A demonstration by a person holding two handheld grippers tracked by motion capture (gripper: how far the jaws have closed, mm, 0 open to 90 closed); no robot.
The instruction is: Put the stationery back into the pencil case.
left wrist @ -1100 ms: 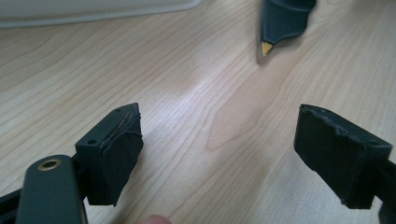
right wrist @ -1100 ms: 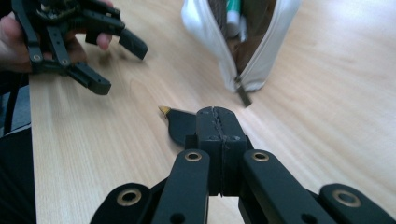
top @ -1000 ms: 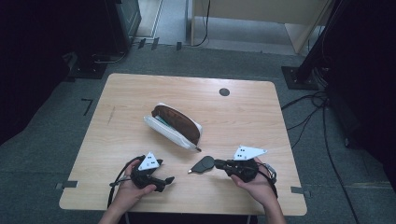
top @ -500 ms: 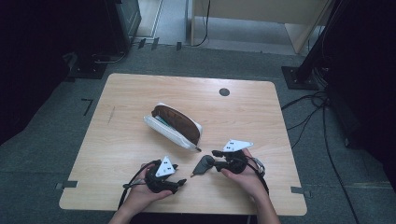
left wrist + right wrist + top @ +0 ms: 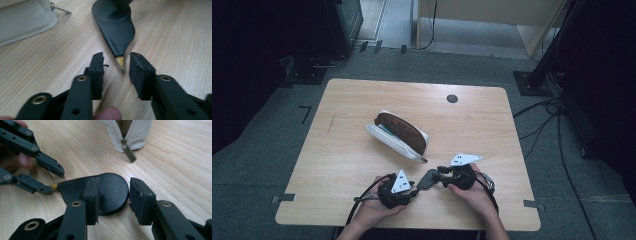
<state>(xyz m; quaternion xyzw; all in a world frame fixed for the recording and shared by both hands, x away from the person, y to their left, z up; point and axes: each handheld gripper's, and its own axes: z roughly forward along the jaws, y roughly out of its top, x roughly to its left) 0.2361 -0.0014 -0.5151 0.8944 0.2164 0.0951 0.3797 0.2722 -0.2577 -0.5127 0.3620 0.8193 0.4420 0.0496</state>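
1. Left gripper view: at the near edge of the table (image 5: pixel 362 100), the left gripper (image 5: pixel 116 58) points at the black teardrop tool (image 5: pixel 117 32). Its jaws stand apart, have just been closing, and flank the tool's brass tip (image 5: pixel 120 61) without touching it.
2. The tool's long axis runs straight away from these jaws, narrow tip nearest, round end farthest. The next pinch looks to turn on that tip staying centred in the gap.
3. Right gripper view: the right gripper (image 5: pixel 115 180) straddles the round end. Its jaws have just been closing with the disc between them, but whether the pads press on it cannot be told.
4. The tool is matt black plastic, flat and rounded at one end, and tapers to a small brass point.
5. High view: farther up the table lies a white pouch (image 5: pixel 397 135), unzipped, well clear of both hands.
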